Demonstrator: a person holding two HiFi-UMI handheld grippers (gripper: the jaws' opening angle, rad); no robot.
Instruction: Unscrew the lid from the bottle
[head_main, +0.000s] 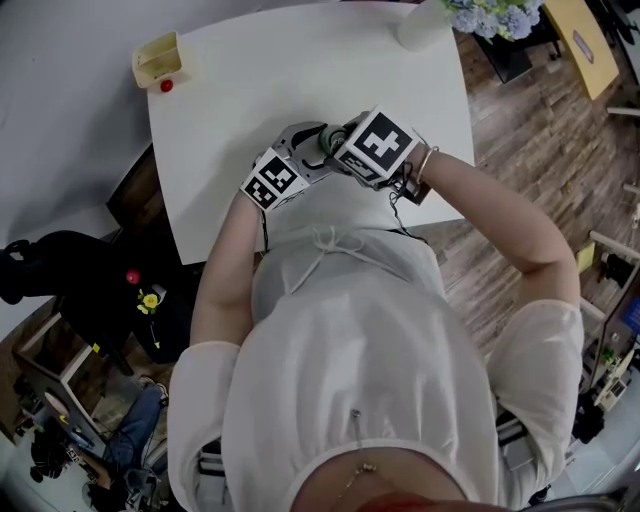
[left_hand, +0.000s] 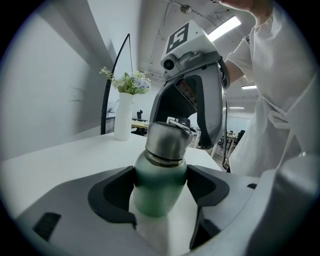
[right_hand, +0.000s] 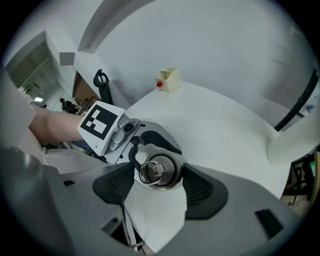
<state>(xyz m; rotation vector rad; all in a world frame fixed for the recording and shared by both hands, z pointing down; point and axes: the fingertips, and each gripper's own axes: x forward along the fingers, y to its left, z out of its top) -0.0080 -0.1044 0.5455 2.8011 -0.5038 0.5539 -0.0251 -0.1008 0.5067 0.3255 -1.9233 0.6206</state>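
No lettering, label, brand or number can be read anywhere here.

an open-plan office or lab-like workroom. a plain white table (head_main: 300, 80) stands on a wood-plank floor (head_main: 520, 140) that runs down the right of the head view. a white vase of flowers (left_hand: 123, 120) sits at the table's far edge. in the left gripper view, long strip lights (left_hand: 225, 27) run under a bare ceiling at the upper right, with desks and chairs (left_hand: 232, 136) in the background at centre right. camera gear (head_main: 50, 455) crowds the head view's lower left corner.
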